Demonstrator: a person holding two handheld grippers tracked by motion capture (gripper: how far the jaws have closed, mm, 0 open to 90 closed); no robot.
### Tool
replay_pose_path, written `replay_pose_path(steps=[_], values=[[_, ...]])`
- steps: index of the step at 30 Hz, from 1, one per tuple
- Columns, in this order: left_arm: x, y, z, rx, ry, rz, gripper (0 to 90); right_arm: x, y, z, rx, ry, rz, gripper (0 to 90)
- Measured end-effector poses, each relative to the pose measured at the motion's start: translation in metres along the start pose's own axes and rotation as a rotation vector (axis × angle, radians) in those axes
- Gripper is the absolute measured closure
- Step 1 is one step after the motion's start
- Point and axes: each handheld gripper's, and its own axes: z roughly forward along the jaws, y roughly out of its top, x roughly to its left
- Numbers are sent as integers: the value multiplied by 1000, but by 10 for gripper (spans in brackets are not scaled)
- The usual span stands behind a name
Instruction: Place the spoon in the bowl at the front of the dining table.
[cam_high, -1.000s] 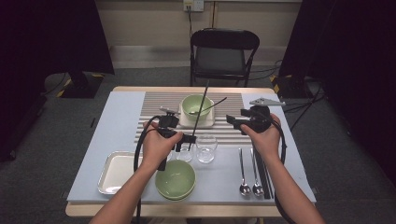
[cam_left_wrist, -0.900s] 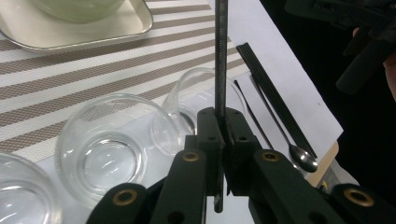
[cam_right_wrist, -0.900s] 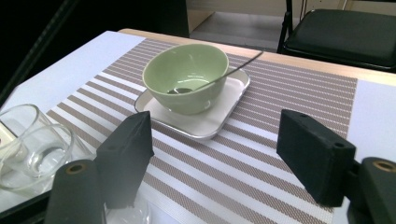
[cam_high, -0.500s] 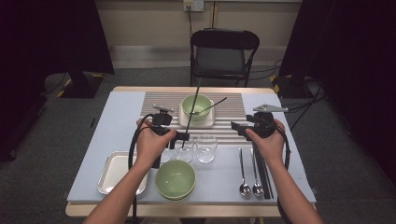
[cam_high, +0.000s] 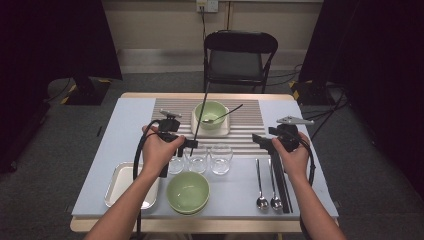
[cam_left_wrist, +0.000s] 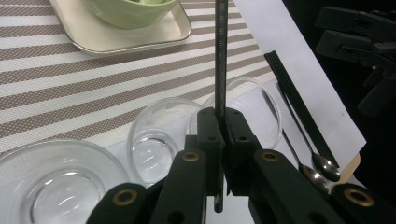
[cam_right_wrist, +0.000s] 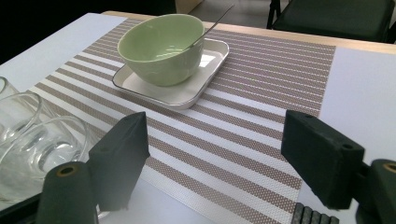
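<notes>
A thin black chopstick stands nearly upright, pinched near its lower end between the jaws of the left hand-held gripper, which are clamped together on it. Its long upper part rises above the three glasses and leans toward the green bowl on the small tray at the back of the striped mat. Across the worktop, the right hand-held gripper hovers with jaws wide apart, gripping nothing, above the black chopsticks beside two spoons.
</notes>
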Motion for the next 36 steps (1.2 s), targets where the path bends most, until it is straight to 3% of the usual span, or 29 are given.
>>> replay_pose_path(steps=[17, 36], values=[[16, 0, -12, -5, 38, -36, 870, -5, -8, 2, 2, -7, -28, 224], [24, 4, -12, -18, 61, -68, 870, -26, -36, 3, 40, -18, 10, 228]])
